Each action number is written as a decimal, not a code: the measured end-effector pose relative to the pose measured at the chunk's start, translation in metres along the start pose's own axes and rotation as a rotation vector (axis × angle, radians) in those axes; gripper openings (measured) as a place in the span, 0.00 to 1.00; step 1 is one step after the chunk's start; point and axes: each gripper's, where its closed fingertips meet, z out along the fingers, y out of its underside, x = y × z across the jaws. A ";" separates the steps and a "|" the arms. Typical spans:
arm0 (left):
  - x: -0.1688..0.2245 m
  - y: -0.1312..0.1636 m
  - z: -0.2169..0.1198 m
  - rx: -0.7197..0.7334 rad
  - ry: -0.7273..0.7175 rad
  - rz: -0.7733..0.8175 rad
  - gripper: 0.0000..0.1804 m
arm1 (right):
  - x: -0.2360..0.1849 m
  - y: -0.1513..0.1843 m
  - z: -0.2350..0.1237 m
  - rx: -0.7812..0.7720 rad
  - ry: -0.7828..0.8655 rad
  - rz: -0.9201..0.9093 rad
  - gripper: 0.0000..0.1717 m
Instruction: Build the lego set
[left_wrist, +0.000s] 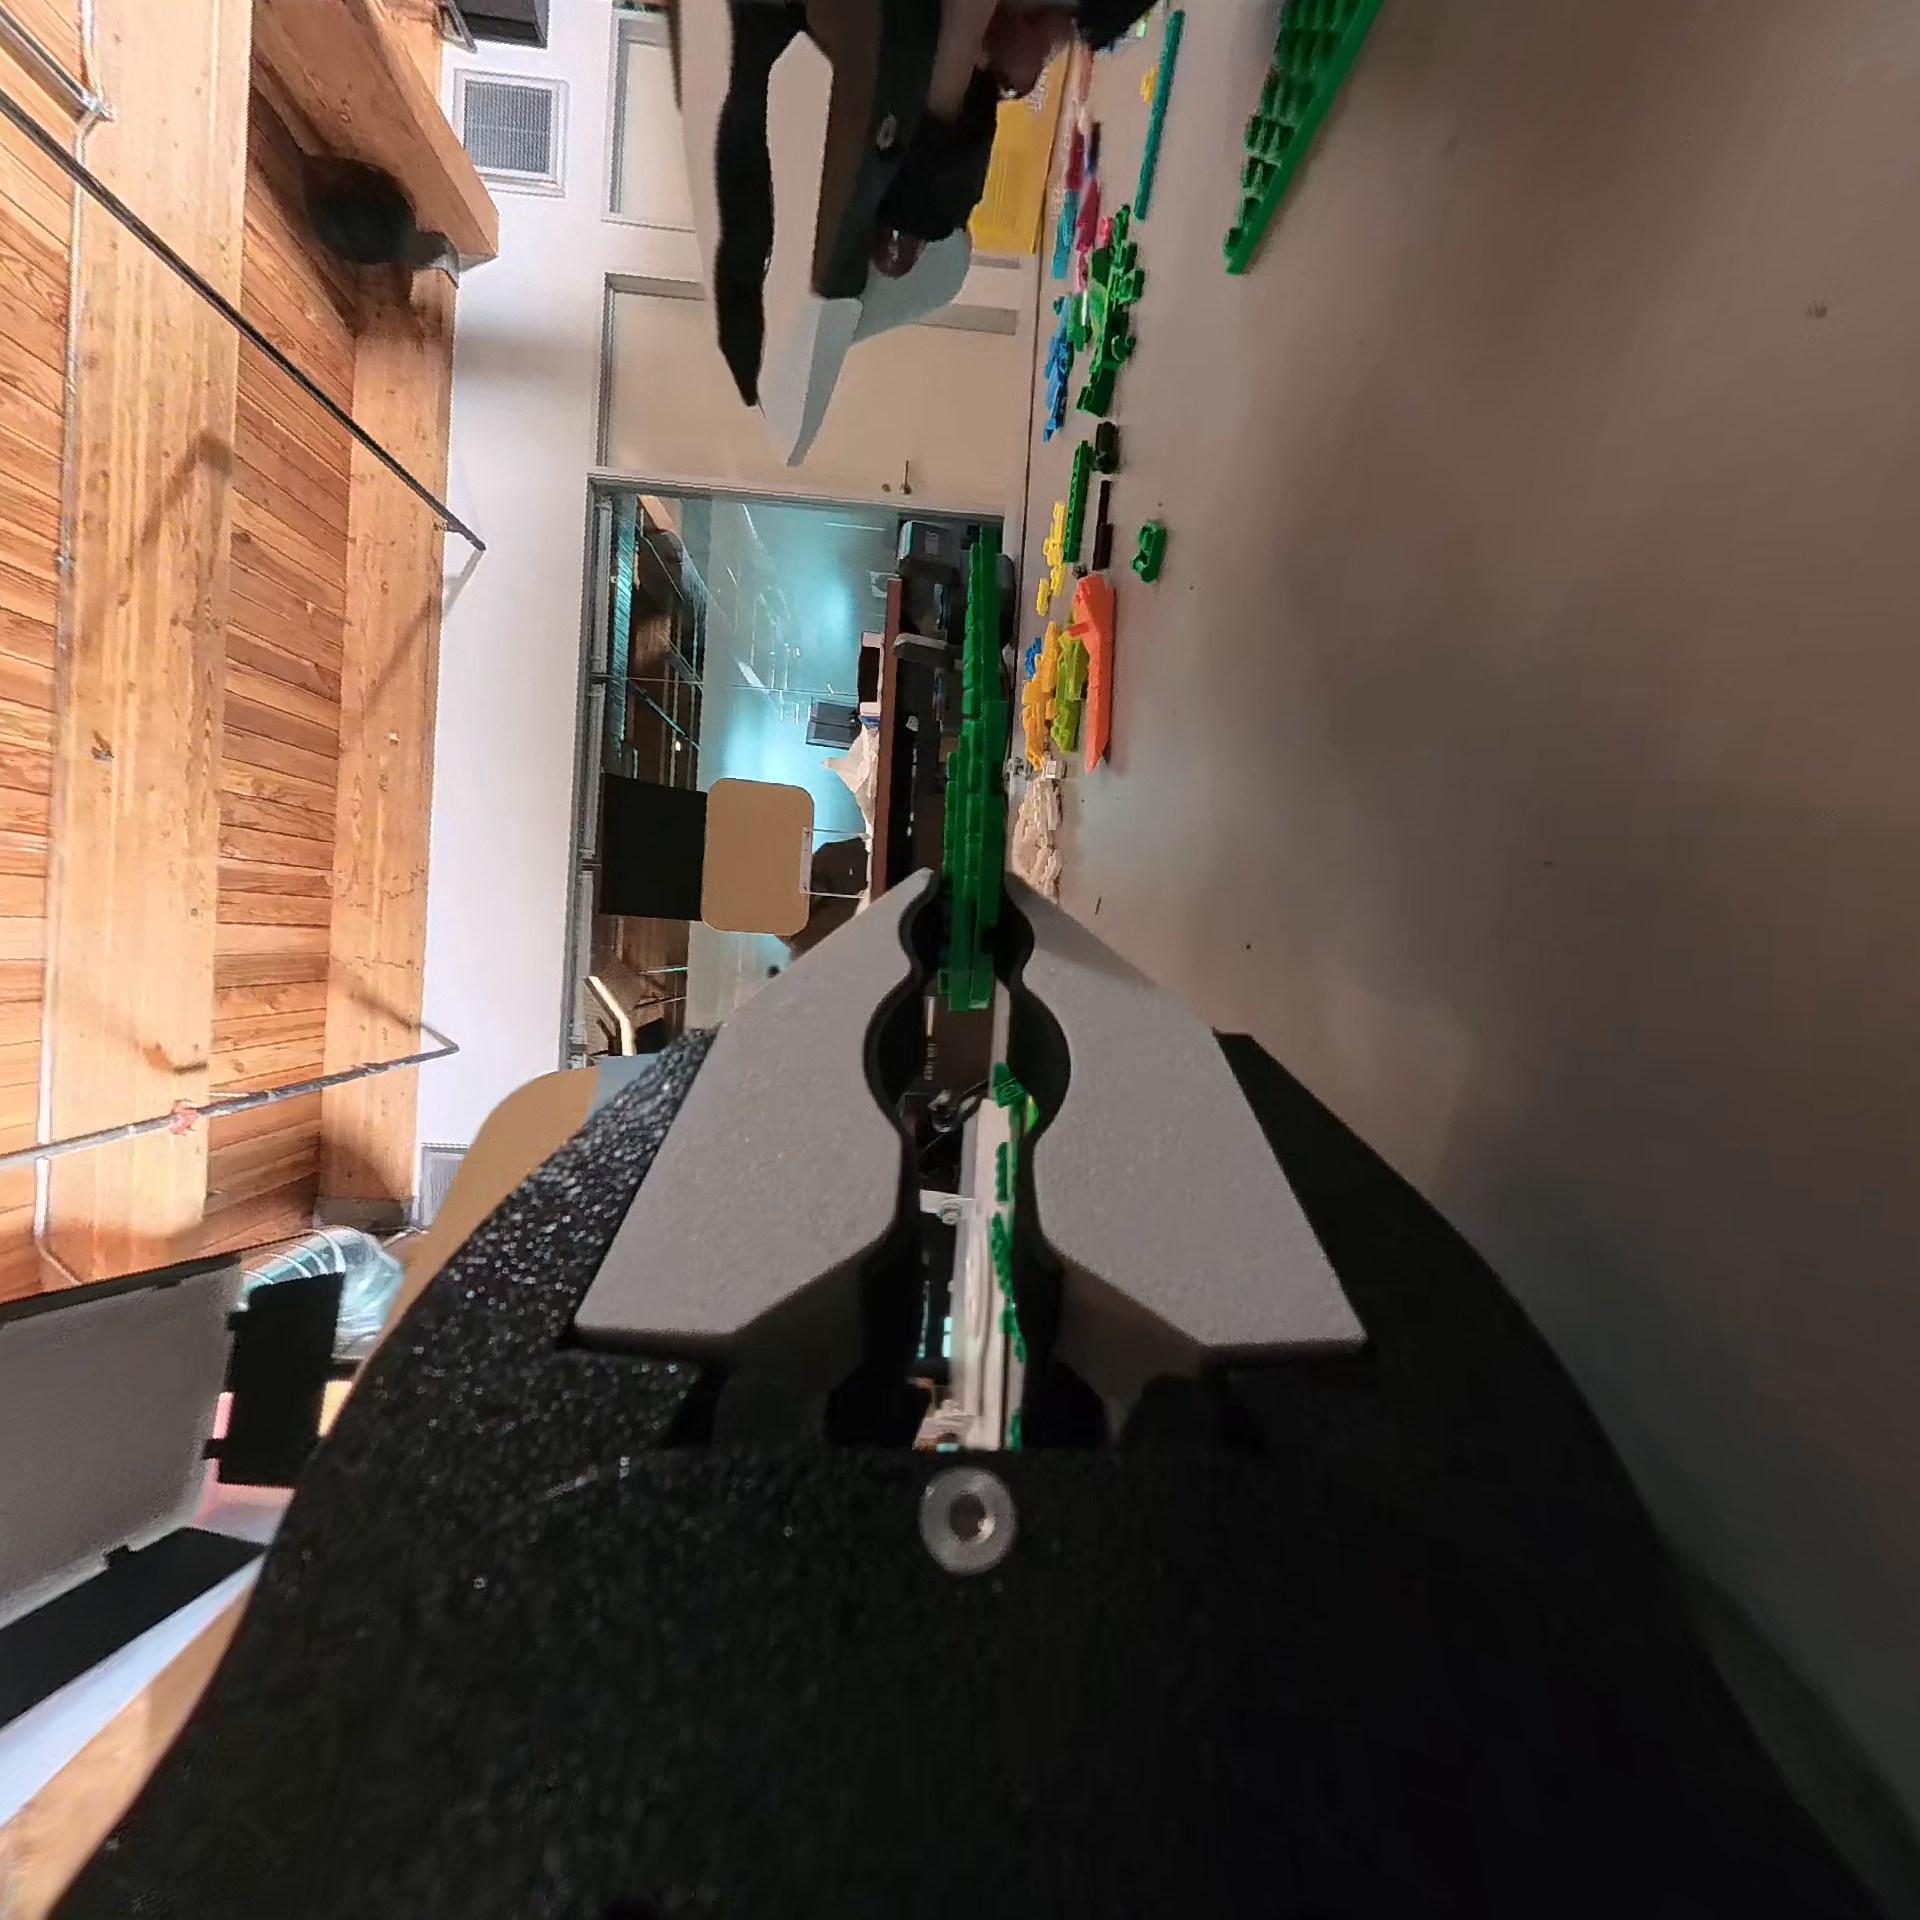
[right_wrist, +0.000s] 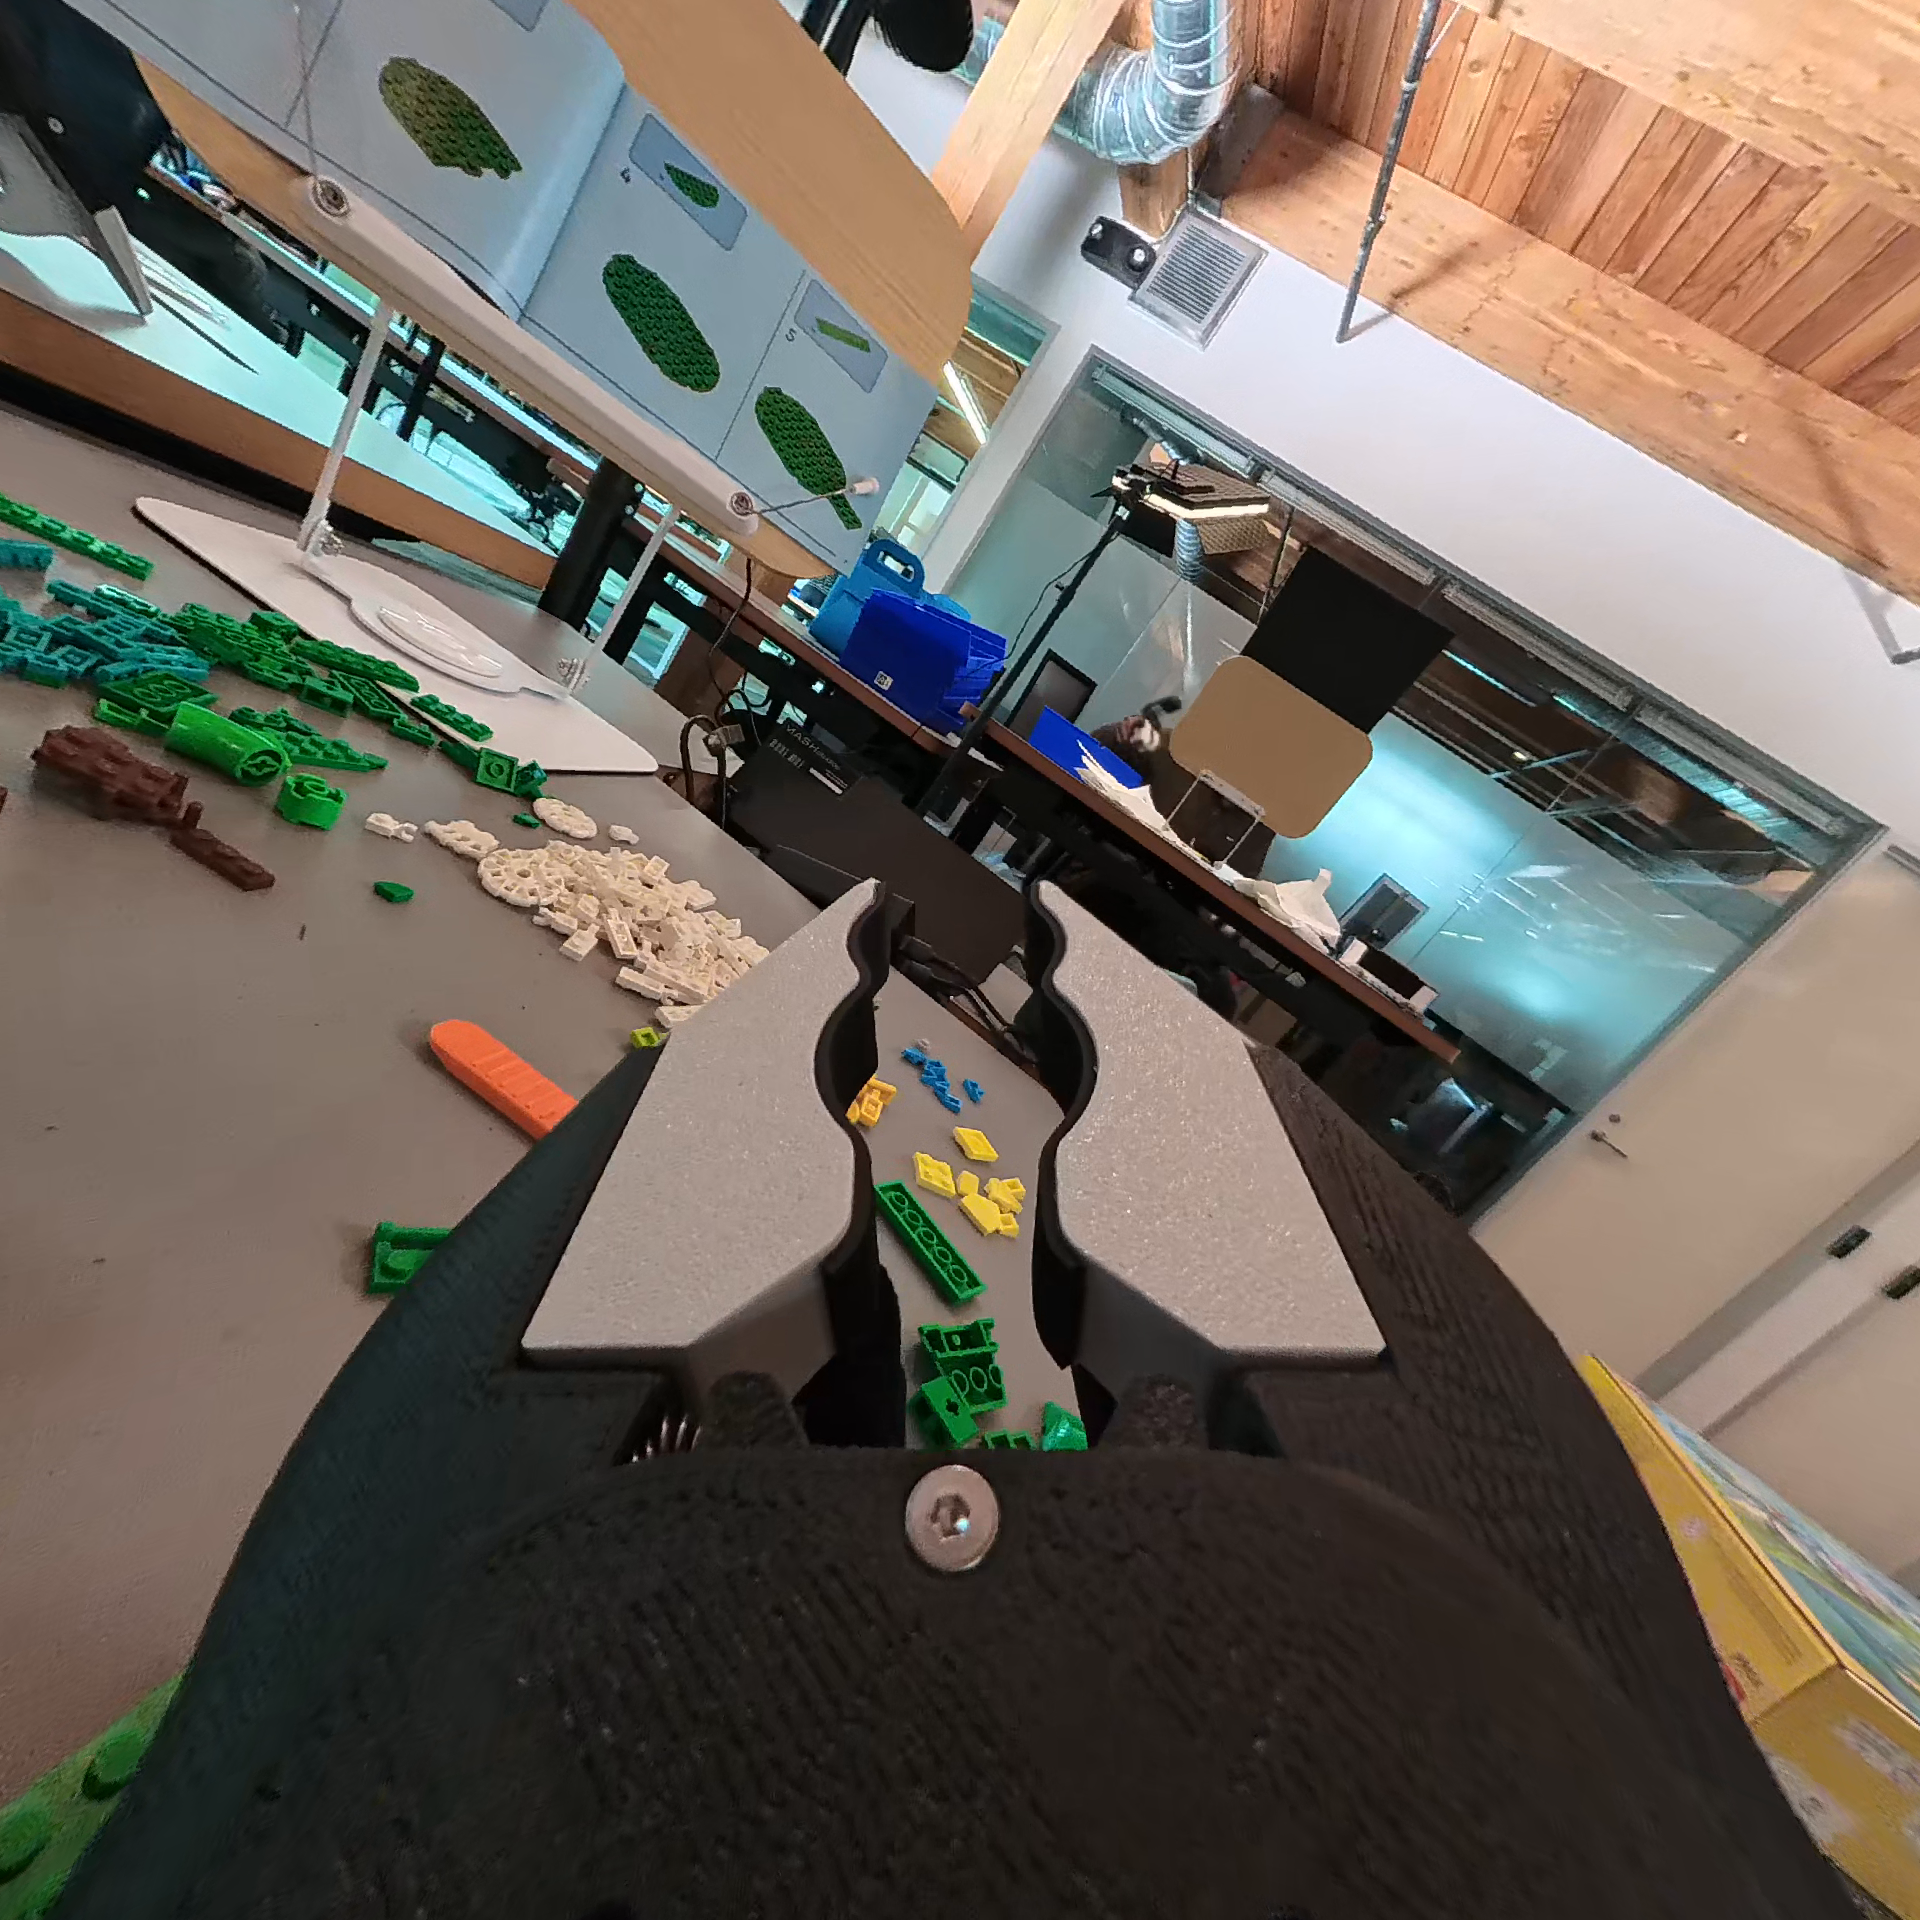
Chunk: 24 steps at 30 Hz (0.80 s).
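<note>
Left hand-held gripper (left_wrist: 971, 914) clamps green plate (left_wrist: 977, 790) edge-on, apparently; right hand-held gripper (right_wrist: 956, 914) open, bare, over yellow bricks (right_wrist: 982, 1184) on desk (right_wrist: 208, 1039).

Both views are evenly and brightly lit by daylight diffused through the glass wall (right_wrist: 1558, 935). Soft shadows are cast on the table (left_wrist: 1558, 727). Straight lines are bent by wide-angle distortion toward the edges, and slight blur is seen there.

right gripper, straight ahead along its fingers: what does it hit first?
Probably nothing nearby. The right gripper is open and empty, aimed past the grey table's far edge. Beyond that lies dark equipment, though depth is unclear.
</note>
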 end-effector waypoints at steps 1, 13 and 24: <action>-0.001 0.000 0.000 0.003 0.002 -0.021 0.03 | 0.000 0.001 0.000 -0.001 -0.002 0.001 0.14; -0.004 -0.001 -0.003 0.008 -0.010 -0.057 0.03 | -0.001 0.005 0.001 -0.014 -0.007 0.001 0.13; -0.005 0.000 -0.003 0.015 -0.012 -0.100 0.03 | -0.005 0.002 0.001 -0.005 -0.022 -0.013 0.13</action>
